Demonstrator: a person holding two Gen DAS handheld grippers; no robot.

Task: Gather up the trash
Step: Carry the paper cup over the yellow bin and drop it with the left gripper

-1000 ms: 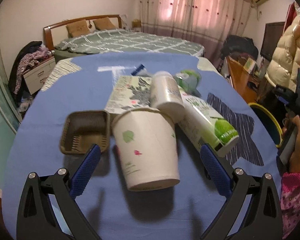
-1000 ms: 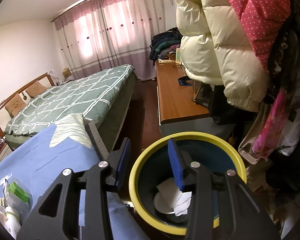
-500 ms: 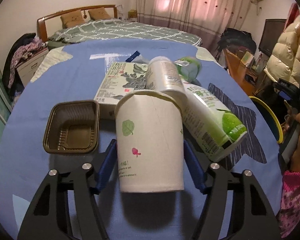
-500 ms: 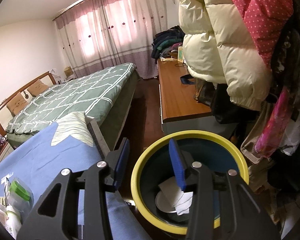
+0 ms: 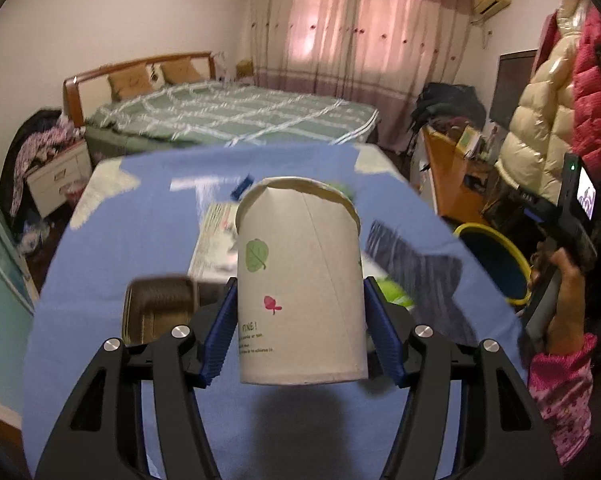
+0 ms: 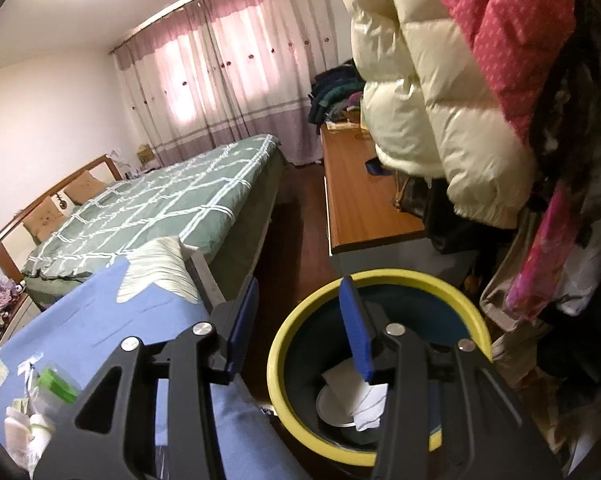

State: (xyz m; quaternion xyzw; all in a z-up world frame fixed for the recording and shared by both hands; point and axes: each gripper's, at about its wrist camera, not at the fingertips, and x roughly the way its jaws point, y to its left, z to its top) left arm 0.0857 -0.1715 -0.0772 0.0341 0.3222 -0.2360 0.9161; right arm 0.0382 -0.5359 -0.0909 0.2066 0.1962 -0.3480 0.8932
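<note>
Right now, clutter ahead of the left gripper [image 5: 300, 336]: brown plastic tray [image 5: 158, 306] just off its left finger, flat printed carton [image 5: 216, 240] behind that, a green-labelled item [image 5: 394, 294] blurred past the right finger, all on the blue cloth [image 5: 140, 208]. Bed [image 5: 236, 116] further ahead. Paper cup [image 5: 300, 292] blocks most of the pile from view. The cup sits square between the left gripper's blue pads [image 5: 220, 340], both pads pressed against its sides, base toward the camera and rim pointing away, tilted forward. It looks clear of the cloth, with its shadow below. Yellow-rimmed bin [image 5: 490, 270] is off to the right of the left gripper, beyond the cloth edge, next to the person's right hand [image 5: 560, 300]. Right gripper [image 6: 300, 320] hangs over that bin [image 6: 364, 452], jaws spread, nothing between them; white paper scraps [image 6: 360, 400] and a round lid lie in the bin bottom, directly below its right finger. Wooden desk [image 6: 364, 200] and hanging cream puffer jacket [image 6: 440, 100] ahead and to its right. Versus 0.5 s ago: cup was grasped low among the pile, now it's raised and the background is motion-blurred. Right gripper view shifted only slightly, same spread.
</note>
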